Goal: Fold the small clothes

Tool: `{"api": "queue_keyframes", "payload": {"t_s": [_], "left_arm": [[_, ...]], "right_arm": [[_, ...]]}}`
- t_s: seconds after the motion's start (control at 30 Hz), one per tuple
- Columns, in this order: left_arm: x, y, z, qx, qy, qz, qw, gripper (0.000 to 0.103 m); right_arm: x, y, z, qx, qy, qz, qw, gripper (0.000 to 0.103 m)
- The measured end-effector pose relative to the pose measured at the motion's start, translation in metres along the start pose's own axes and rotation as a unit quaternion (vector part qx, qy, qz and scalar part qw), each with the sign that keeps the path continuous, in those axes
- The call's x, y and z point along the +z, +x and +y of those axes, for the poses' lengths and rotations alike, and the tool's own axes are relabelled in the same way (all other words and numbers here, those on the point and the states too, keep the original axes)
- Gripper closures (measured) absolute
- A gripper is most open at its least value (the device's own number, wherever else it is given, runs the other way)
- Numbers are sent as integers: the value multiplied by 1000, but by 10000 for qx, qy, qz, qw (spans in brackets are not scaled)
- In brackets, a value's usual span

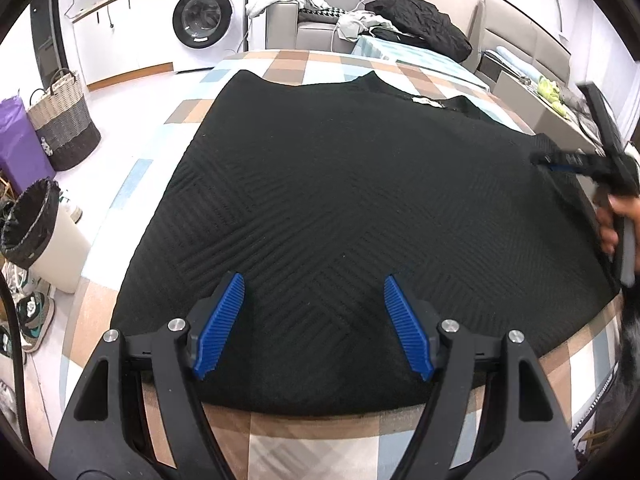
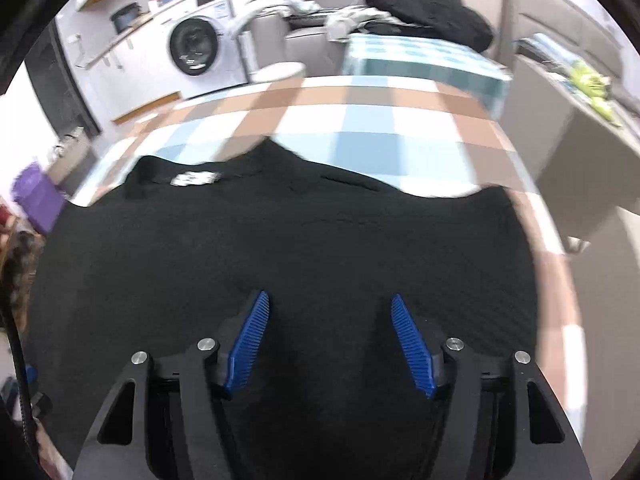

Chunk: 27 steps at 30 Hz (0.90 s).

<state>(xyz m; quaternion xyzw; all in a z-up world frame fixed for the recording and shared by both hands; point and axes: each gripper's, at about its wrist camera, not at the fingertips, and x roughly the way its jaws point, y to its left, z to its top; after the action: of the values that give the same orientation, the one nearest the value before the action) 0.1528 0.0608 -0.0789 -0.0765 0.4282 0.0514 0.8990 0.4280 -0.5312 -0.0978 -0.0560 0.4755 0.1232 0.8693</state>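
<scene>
A black knitted garment (image 1: 340, 200) lies spread flat on the checked tablecloth (image 1: 280, 64), with a white label (image 1: 428, 101) at its far edge. My left gripper (image 1: 314, 284) hovers over the garment's near hem, open, with only flat cloth showing between its blue pads. In the right wrist view, which is blurred, the same garment (image 2: 280, 248) fills the lower half and its label (image 2: 196, 179) sits at the upper left. My right gripper (image 2: 330, 300) stands open above the cloth. It also shows in the left wrist view as the right gripper (image 1: 540, 160), at the garment's right edge, held by a hand (image 1: 610, 220).
Left of the table on the floor stand a woven laundry basket (image 1: 64, 128), a purple bag (image 1: 20, 140), a bin with a black liner (image 1: 36, 228) and shoes (image 1: 34, 312). Behind are a washing machine (image 1: 204, 20) and a sofa with a black clothing pile (image 1: 420, 20).
</scene>
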Motion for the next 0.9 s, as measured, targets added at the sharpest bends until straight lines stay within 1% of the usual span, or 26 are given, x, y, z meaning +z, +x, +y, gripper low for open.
{"api": "queue_keyframes", "payload": {"t_s": [0.03, 0.07, 0.13, 0.2, 0.23, 0.3, 0.33, 0.4, 0.43, 0.5, 0.57, 0.6, 0.67, 0.7, 0.77, 0.9], "left_arm": [[-1, -2, 1, 5, -29, -21, 10000, 33], [-2, -4, 2, 9, -59, -38, 10000, 33], [-5, -10, 3, 19, -121, -76, 9999, 33], [-9, -17, 7, 1, -215, -143, 9997, 33], [-11, -21, 9, -18, -269, -161, 9995, 33], [-16, -28, 12, -11, -351, -207, 9992, 33], [-19, -31, 13, 10, -373, -216, 9991, 33], [-26, -37, 13, 1, -388, -198, 9991, 33], [-29, -40, 13, -3, -398, -212, 9990, 33], [-37, -46, 12, 8, -418, -257, 9988, 33], [-42, -50, 13, 41, -452, -266, 9986, 33], [-45, -52, 15, 79, -525, -271, 9982, 33], [-50, -57, 23, 136, -798, -272, 9963, 33], [-53, -58, 28, 102, -926, -255, 9953, 33], [-59, -62, 41, -107, -1349, -195, 9906, 33], [-70, -60, 60, -302, -1912, -62, 9811, 33]], "right_arm": [[-8, -8, 0, 13, -49, -40, 10000, 39], [-18, -17, 0, 121, -54, -77, 9999, 39], [-47, -38, 6, 552, -9, -136, 9984, 39], [-73, -52, 16, 831, -78, -132, 9964, 39], [-88, -59, 21, 889, -141, -134, 9959, 39], [-108, -67, 27, 852, -164, -19, 9962, 39], [-116, -71, 27, 831, 4, 65, 9965, 39], [-132, -79, 21, 1007, 353, 168, 9941, 39], [-137, -84, 20, 977, 395, 133, 9943, 39], [-149, -92, 20, 765, 267, 59, 9967, 39], [-160, -93, 16, 369, 215, 142, 9990, 39], [-162, -96, 14, 340, 275, 143, 9989, 39], [-163, -104, 11, 488, 397, 23, 9980, 39], [-164, -108, 10, 554, 455, -67, 9974, 39], [-164, -111, 10, 576, 459, -122, 9972, 39], [-162, -113, 16, 666, 417, -186, 9967, 39]]}}
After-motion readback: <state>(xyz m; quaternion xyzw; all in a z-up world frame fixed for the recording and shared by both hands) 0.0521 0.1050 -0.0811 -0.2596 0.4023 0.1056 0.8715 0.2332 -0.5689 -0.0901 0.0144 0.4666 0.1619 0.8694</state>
